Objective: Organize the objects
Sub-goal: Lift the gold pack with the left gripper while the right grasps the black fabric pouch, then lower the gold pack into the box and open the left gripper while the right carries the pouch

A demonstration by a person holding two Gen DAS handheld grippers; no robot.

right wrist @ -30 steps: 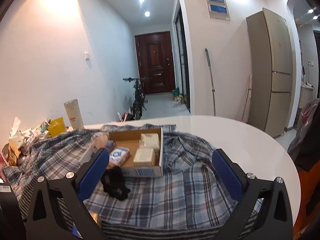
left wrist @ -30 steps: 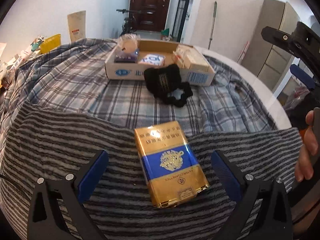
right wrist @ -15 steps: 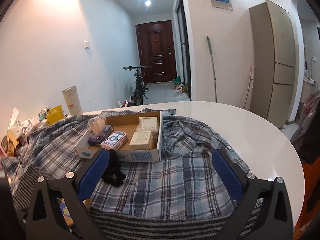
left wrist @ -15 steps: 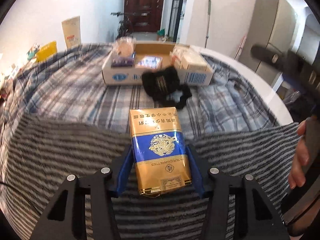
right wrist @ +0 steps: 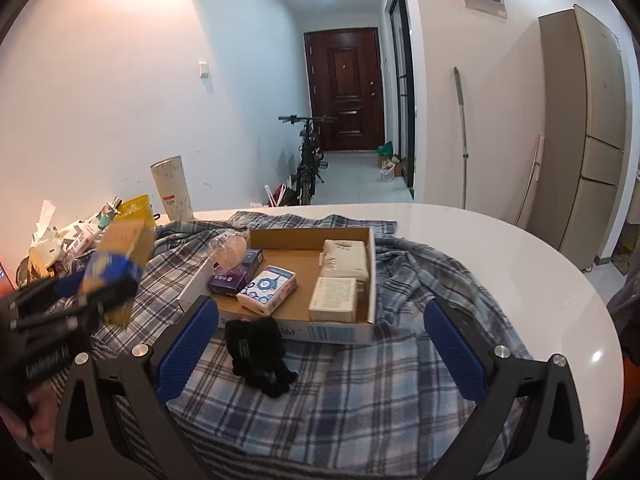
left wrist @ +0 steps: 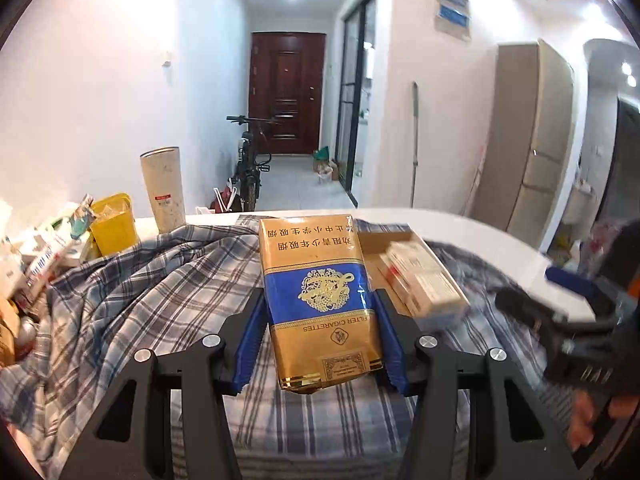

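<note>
My left gripper [left wrist: 320, 344] is shut on a gold and blue cigarette carton [left wrist: 318, 296] and holds it lifted above the plaid cloth [left wrist: 160, 280]. The carton also shows blurred in the right wrist view [right wrist: 116, 268], left of the cardboard box [right wrist: 340, 332]. The box holds a purple pack [right wrist: 234, 274], a tissue pack [right wrist: 268, 290] and white boxes [right wrist: 334, 300]. My right gripper [right wrist: 316, 352] is open and empty above the cloth in front of the box, near a black cloth item [right wrist: 258, 350].
A white round table [right wrist: 520, 264] carries the plaid cloth. A tall white cup [right wrist: 172, 194], a yellow container [right wrist: 138, 210] and clutter [right wrist: 64, 236] stand at the left. A bicycle [right wrist: 306, 160] and a door lie beyond.
My left gripper closed on the carton, lifted it off the striped cloth and tilted up toward the box. My right gripper moved a little lower and closer to the box.
</note>
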